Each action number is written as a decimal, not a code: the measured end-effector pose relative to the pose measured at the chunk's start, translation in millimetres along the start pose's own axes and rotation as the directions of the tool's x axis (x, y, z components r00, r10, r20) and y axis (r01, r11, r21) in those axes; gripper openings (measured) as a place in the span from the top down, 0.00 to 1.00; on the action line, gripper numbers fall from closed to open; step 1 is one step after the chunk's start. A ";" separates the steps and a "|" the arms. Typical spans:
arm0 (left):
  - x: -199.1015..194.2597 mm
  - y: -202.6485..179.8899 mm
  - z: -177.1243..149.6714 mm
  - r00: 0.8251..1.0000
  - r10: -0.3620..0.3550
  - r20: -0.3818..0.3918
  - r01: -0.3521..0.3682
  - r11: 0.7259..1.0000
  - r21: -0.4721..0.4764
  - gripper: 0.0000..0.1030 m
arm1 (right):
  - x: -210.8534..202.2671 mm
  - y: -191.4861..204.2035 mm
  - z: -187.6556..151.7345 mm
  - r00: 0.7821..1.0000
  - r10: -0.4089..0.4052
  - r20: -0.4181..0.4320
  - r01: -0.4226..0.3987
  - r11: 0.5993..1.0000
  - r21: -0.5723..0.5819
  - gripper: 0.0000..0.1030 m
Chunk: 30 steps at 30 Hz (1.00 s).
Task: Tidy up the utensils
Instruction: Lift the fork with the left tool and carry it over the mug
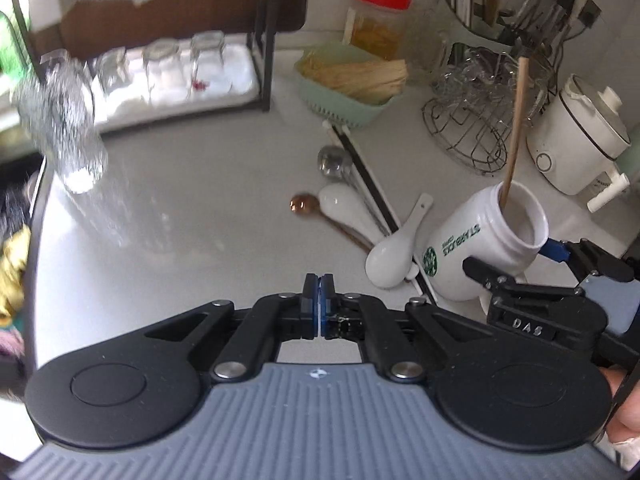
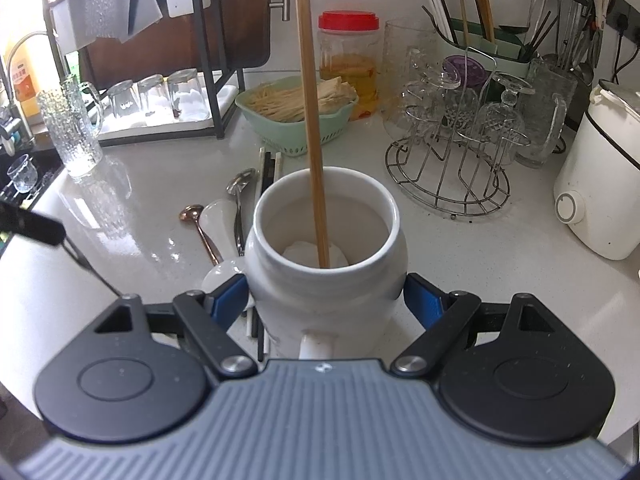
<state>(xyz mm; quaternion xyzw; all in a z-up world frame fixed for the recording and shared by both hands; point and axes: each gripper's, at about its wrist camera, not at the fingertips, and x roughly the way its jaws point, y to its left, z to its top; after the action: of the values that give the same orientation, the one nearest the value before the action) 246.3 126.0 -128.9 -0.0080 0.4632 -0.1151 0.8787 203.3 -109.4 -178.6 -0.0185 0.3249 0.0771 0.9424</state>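
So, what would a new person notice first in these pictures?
Probably the white mug in the middle of the counter, gripped on both sides by the right gripper, with one wooden chopstick standing in it. Next, the spoons and chopsticks lying loose on the counter to the mug's left. The left gripper is shut and holds nothing.

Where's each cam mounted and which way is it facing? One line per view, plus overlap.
Left wrist: on the left hand-held gripper, angled down at the counter; its jaws are shut and empty, a bit of hand shows at right.
Right wrist: on the right hand-held gripper, angled down into the white mug it clamps.
Shared: the mug, the wooden chopstick in it, the loose spoons, the green basket, the red-lidded jar.
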 end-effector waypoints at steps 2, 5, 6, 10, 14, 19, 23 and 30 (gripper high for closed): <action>-4.5 -4.9 8.8 1.000 -0.005 -0.008 0.005 1.000 0.025 0.99 | -0.3 0.8 -0.5 1.000 -0.004 0.003 0.004 1.000 0.004 0.16; -13.1 -19.4 20.7 1.000 0.011 -0.013 -0.010 0.995 0.101 0.99 | -0.1 1.9 -1.1 1.000 -0.008 0.011 0.008 1.000 0.008 0.16; -16.1 -23.7 24.6 1.000 0.012 -0.016 -0.010 0.993 0.121 0.99 | 0.2 2.1 -1.1 1.000 -0.009 0.014 0.009 1.000 0.009 0.16; -30.3 -42.7 39.4 1.000 0.002 -0.022 0.003 0.980 0.200 0.99 | 1.2 3.4 0.1 1.000 -0.013 0.018 0.012 1.000 0.012 0.16; -39.6 -63.2 50.5 0.999 -0.003 -0.035 0.013 0.957 0.290 0.99 | 1.4 3.8 0.1 1.000 -0.014 0.020 0.014 1.000 0.017 0.16; -46.4 -78.1 60.7 0.998 -0.007 -0.055 0.026 0.936 0.351 0.99 | 1.5 3.7 -0.4 1.000 -0.013 0.023 0.013 1.000 0.017 0.16; -53.3 -86.4 69.6 0.998 -0.009 -0.057 0.029 0.924 0.380 0.99 | 1.6 3.9 -0.5 1.000 -0.013 0.024 0.012 1.000 0.017 0.16; -77.1 -97.2 86.1 0.999 -0.023 -0.041 0.038 0.914 0.403 0.99 | 1.3 3.6 -0.2 1.000 -0.008 0.024 0.008 1.000 0.012 0.16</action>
<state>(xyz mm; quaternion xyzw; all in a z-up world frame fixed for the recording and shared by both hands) 255.6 39.6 -5.3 0.1682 0.4449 -0.2220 0.8512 203.6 -105.7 -179.5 -0.0134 0.3138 0.0718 0.9467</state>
